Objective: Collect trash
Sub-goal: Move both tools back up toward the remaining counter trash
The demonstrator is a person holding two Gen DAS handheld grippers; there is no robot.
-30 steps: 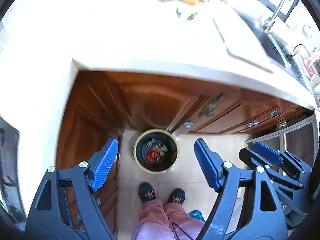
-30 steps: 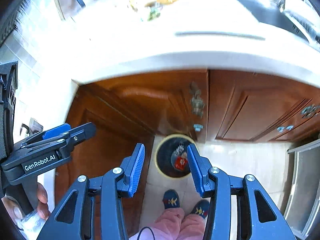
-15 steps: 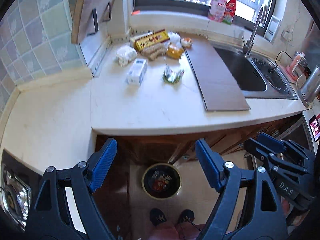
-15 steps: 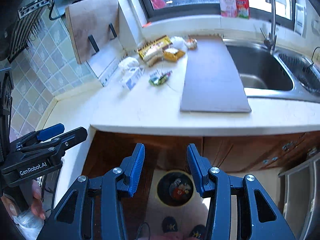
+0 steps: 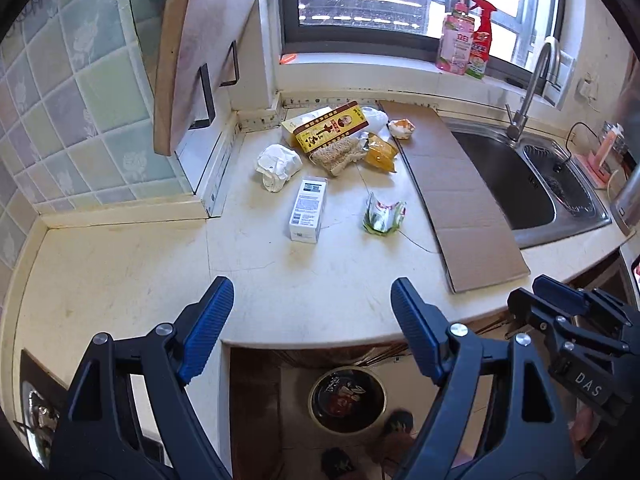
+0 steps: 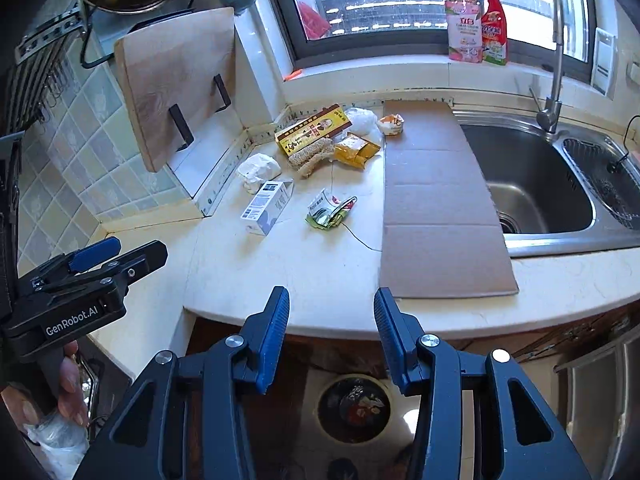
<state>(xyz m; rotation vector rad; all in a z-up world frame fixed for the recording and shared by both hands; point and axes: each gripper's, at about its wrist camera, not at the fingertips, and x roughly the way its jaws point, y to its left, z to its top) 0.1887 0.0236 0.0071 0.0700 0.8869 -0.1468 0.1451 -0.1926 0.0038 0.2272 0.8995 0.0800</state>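
Trash lies on the cream counter (image 5: 312, 280): a white box (image 5: 307, 209) (image 6: 267, 207), a green crumpled wrapper (image 5: 383, 213) (image 6: 330, 211), a white crumpled tissue (image 5: 277, 164) (image 6: 258, 169), a yellow-red carton (image 5: 330, 128) (image 6: 313, 129), an orange packet (image 5: 381, 153) (image 6: 356, 149). A round bin (image 5: 347, 399) (image 6: 353, 406) with trash stands on the floor below the counter edge. My left gripper (image 5: 308, 328) is open and empty above the counter edge. My right gripper (image 6: 330, 332) is open and empty, also near the edge.
A brown cardboard sheet (image 5: 452, 192) (image 6: 436, 200) lies beside the steel sink (image 6: 532, 176) with its tap (image 6: 552, 64). A wooden cutting board (image 6: 176, 84) leans on the tiled wall at left. Bottles (image 6: 476, 20) stand on the windowsill. Wooden cabinets sit below.
Both grippers have risen and tilted up from over the floor bin to the counter level. The trash on the counter is now in full view. Both stay open.
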